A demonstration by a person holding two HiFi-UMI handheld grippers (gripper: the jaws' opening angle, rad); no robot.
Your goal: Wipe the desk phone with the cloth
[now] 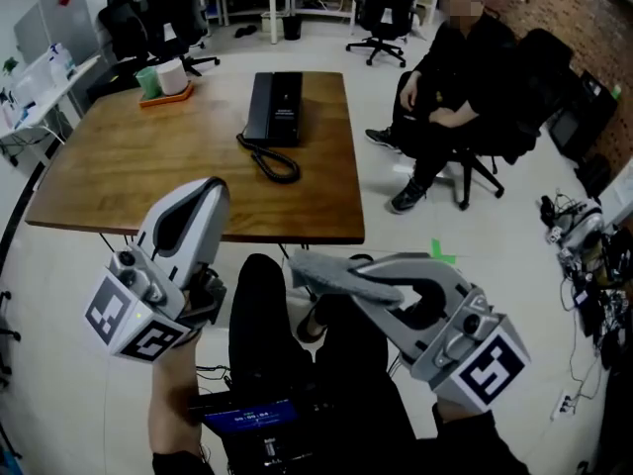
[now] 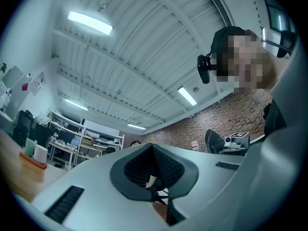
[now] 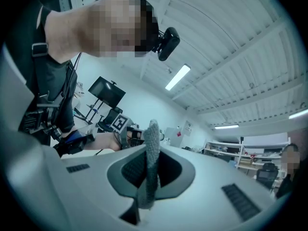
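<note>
The black desk phone (image 1: 275, 107) lies near the far edge of the wooden table (image 1: 148, 166), its coiled cord (image 1: 274, 162) trailing toward me. Both grippers hang in front of the table's near edge, over my lap and well short of the phone. My right gripper (image 1: 305, 265) (image 3: 150, 154) is shut on a grey cloth (image 1: 341, 277) (image 3: 153, 131), which sticks up between its jaws. My left gripper (image 1: 215, 190) (image 2: 152, 147) is shut with nothing in it. Both gripper views tilt up to the ceiling, so neither shows the phone.
An orange tray (image 1: 163, 95) with a green cup and a white roll stands at the table's far left corner. A person (image 1: 450, 77) sits on a chair just right of the table. Office chairs stand at the back, and cables and gear (image 1: 584, 236) lie on the floor at right.
</note>
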